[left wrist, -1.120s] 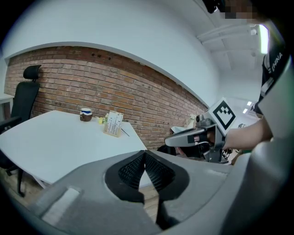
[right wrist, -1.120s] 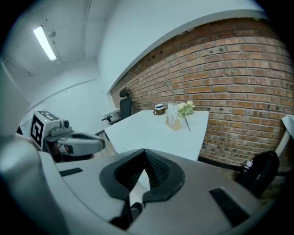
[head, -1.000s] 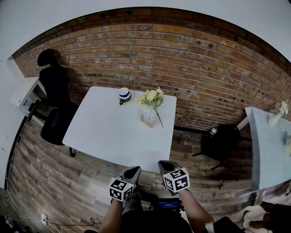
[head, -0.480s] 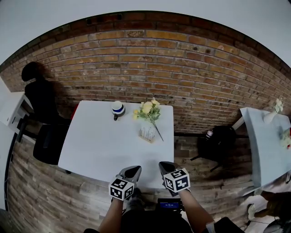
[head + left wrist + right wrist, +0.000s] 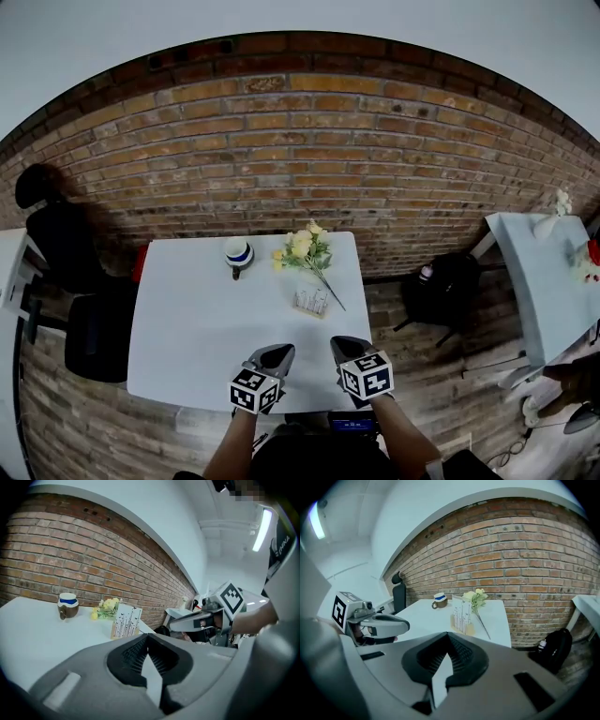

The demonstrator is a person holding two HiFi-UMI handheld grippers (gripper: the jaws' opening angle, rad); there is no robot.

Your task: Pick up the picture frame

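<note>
— Two claws: what is noted of them?
— The left gripper (image 5: 275,353) and right gripper (image 5: 345,346) are both seen pressed together, with nothing between. They are now brought to the near edge of the table (image 5: 183,323), which was farther off a second ago.
— What is meant for the task?
— Approach is judged under way and no reach begun. The picture frame (image 5: 312,300) is found upright at the table's right, just beside the yellow flowers (image 5: 302,246): a pale card with thin dark stems on a wooden base.
</note>
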